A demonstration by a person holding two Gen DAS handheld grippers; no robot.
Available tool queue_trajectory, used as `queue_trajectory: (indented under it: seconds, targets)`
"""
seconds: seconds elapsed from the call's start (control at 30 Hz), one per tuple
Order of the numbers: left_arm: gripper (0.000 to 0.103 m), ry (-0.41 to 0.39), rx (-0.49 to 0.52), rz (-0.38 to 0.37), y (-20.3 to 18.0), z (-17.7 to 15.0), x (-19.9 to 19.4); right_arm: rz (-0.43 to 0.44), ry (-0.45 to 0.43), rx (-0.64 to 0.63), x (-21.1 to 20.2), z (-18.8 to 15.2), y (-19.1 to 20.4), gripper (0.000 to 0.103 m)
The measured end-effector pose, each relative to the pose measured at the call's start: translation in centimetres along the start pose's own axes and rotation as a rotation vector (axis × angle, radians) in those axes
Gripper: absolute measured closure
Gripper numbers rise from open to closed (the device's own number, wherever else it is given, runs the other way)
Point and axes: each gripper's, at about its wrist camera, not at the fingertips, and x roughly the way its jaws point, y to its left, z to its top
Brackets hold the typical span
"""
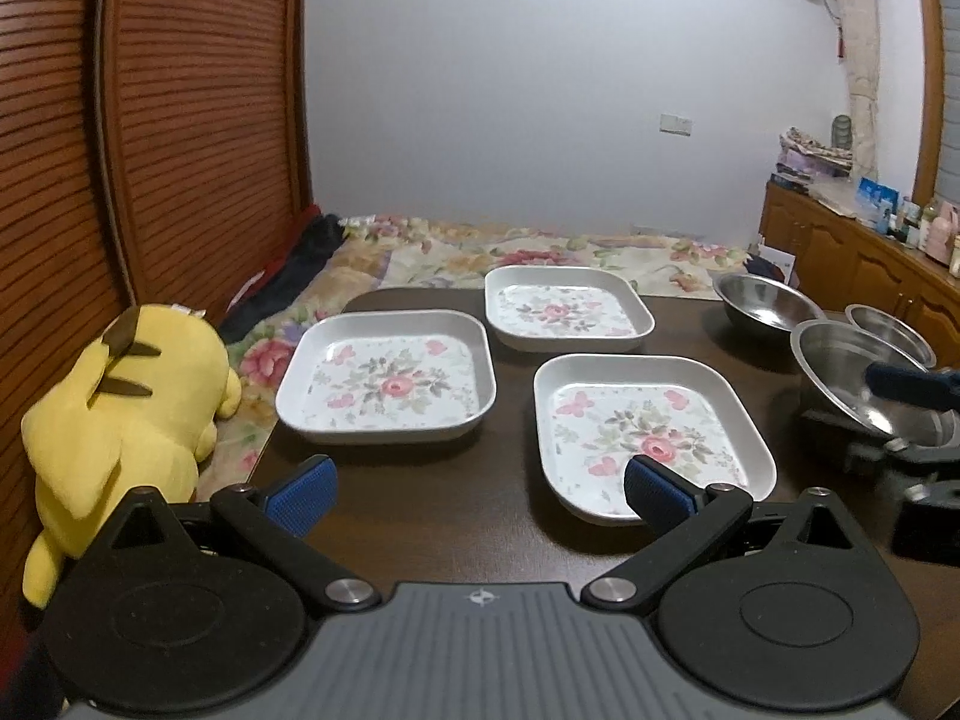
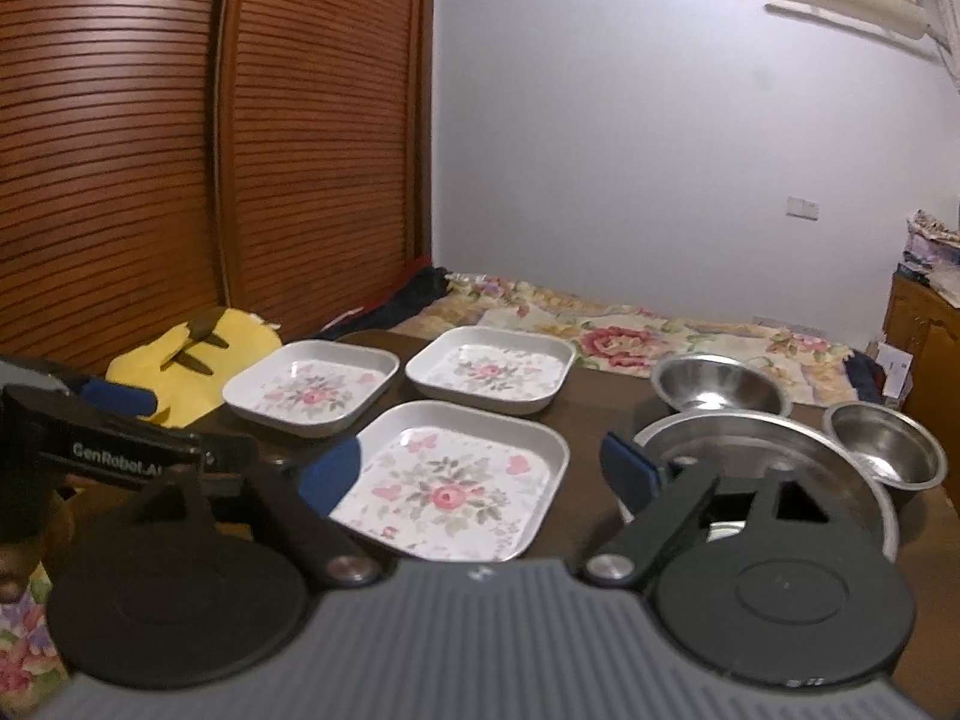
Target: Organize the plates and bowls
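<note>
Plate (image 2: 456,480) between spread right jaws.

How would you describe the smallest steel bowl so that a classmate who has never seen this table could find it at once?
Start at the dark wooden table, then look to its right side, where three steel bowls sit apart from the flowered square plates. The smallest steel bowl is the one nearest the table's right edge, beside the widest steel bowl; it is the narrowest of the three.

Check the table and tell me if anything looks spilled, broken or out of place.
Nothing is spilled or broken. The three floral plates lie flat and apart. Only oddity: the big steel bowl looks tilted in the left wrist view. A yellow plush toy lies beside the table.
</note>
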Motion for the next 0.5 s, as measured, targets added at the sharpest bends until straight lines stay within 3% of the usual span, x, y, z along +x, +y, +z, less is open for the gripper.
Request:
queue_trajectory:
  seconds: [0.27, 0.5]
  targets:
    - [0.002, -0.027, 0.012, -0.056, 0.4, 0.8, 1.5, -0.015, 0.090, -0.011, 2.9, -1.3, 1.0, 0.044]
    - [0.027, 0.022, 0.022, -0.096, 0.2, 0.9, 4.9, -0.066, 0.131, -0.034, 4.2, -2.1, 1.5, 0.052]
